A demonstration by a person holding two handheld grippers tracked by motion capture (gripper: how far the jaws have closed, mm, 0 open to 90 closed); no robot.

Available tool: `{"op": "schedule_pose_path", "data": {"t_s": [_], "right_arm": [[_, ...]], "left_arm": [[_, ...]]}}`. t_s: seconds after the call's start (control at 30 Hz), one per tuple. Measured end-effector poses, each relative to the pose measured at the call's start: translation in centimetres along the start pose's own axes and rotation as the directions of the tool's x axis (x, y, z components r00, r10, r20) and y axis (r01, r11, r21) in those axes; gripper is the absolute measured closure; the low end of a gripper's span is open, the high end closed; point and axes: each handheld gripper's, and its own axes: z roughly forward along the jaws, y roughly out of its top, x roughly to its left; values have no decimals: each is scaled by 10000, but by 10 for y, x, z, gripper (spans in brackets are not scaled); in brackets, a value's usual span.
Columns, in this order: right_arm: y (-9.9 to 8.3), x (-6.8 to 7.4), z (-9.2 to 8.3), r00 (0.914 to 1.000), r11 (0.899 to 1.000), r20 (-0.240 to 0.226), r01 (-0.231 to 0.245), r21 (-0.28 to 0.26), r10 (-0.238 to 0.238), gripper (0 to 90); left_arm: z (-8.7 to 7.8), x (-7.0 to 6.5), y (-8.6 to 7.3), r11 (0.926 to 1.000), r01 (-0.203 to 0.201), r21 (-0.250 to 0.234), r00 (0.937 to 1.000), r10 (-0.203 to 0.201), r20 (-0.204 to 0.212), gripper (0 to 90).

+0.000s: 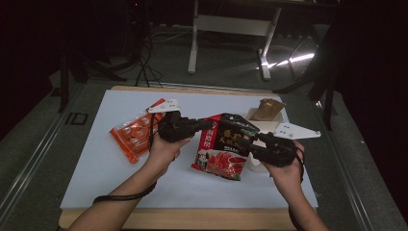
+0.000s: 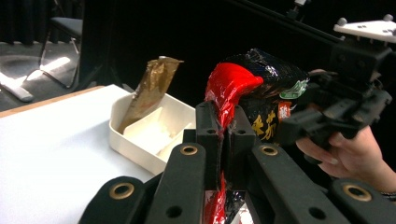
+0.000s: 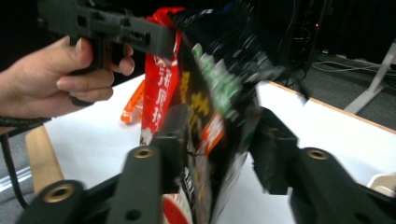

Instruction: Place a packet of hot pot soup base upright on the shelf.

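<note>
Pinching one red-black snack bag (image 2: 243,93), left tool (image 2: 223,135) is holding its edge; right tool (image 3: 215,140) is straddling it, spread, bare bench (image 1: 120,178) below.

The red-black pouch (image 1: 225,147) bears Chinese characters, seemingly illegible.

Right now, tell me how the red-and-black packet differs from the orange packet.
The red-and-black packet is held up between both grippers; the orange packet lies flat on the table, untouched. The red-and-black one is opaque, printed with large characters; the orange one shows ring shapes on its face. The red-and-black one looks larger. Both are sealed, glossy food pouches.
</note>
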Motion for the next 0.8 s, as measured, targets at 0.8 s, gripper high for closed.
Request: {"op": "schedule_pose_path", "data": {"t_s": [0.8], "right_arm": [[19, -8, -8, 9986, 9995, -508, -170, -265, 157, 768]], "left_arm": [[-1, 3, 0, 9999, -165, 48, 9996, 164, 234, 651]]}}
